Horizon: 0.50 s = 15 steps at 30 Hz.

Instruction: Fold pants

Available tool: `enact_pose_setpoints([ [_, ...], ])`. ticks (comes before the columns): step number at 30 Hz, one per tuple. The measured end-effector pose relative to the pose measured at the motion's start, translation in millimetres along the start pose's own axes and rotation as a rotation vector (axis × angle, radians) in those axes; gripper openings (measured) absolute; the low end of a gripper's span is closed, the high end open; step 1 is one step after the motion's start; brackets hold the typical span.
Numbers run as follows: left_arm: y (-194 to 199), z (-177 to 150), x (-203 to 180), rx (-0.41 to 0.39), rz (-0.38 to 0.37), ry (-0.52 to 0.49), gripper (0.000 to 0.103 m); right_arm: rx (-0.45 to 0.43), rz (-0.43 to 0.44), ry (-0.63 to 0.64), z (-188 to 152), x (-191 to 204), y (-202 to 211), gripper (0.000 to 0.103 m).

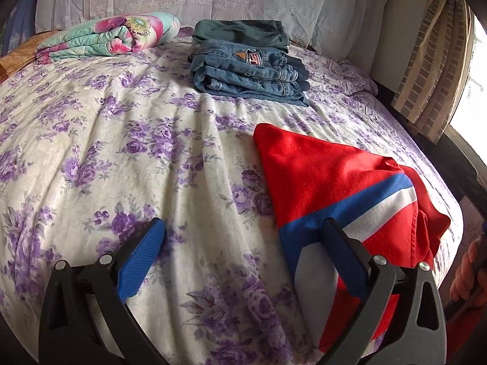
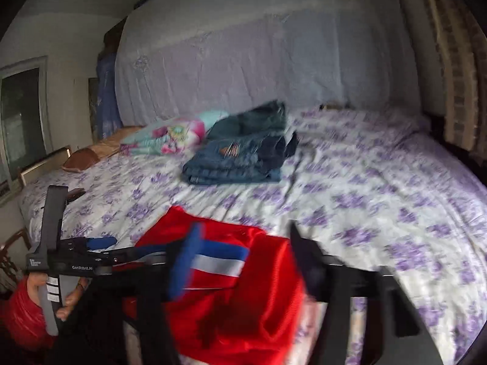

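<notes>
Two grippers hover over the purple-flowered bedsheet [image 1: 127,140]. The left gripper [image 1: 243,231] stands wide apart, its right finger resting on the red pants with blue and white stripes [image 1: 319,176]. The right gripper [image 2: 243,258], blurred, stands apart above them, gripping nothing.

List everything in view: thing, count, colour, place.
pants: one, red with blue and white stripe, near edge of bed
jeans: folded stack, blue denim under dark green, far middle of bed
quilt: one, folded, floral teal and pink, far left of bed
bedsheet: one, white with purple flowers, covering bed
curtain: one, beige check, right
left gripper: open, one finger resting on pants
right gripper: blurred, open above pants
hand: one, holding left gripper's handle
</notes>
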<state>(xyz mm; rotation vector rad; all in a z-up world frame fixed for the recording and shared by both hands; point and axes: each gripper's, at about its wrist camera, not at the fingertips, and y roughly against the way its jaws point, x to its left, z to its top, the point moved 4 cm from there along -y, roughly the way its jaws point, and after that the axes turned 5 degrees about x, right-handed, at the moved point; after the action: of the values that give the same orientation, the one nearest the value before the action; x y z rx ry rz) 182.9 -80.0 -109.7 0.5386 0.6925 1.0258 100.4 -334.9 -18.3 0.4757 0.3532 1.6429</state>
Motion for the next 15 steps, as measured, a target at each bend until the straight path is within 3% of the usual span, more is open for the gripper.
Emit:
enact_pose_setpoints([
  [4, 0.7, -0.2, 0.0, -0.003, -0.004, 0.001, 0.099, 0.172, 0.014, -0.06, -17.1, -12.1, -48.3, 0.028],
  [9, 1.3, 0.1, 0.1, -0.003, -0.009, 0.004, 0.099, 0.168, 0.07, -0.135, -10.2, -17.4, -43.2, 0.029],
  [12, 1.3, 0.2, 0.1, -0.003, -0.01, 0.004, 0.099, 0.102, 0.027, -0.084, 5.7, -5.3, -27.9, 0.045],
  [14, 1.3, 0.1, 0.2, -0.003, -0.01, 0.004, 0.099, 0.081, -0.012, -0.042, 11.0, 0.6, -27.1, 0.071],
  [15, 1.3, 0.1, 0.1, -0.003, -0.01, 0.004, 0.099, 0.091, -0.041, -0.033, 10.3, -0.1, -33.2, 0.073],
])
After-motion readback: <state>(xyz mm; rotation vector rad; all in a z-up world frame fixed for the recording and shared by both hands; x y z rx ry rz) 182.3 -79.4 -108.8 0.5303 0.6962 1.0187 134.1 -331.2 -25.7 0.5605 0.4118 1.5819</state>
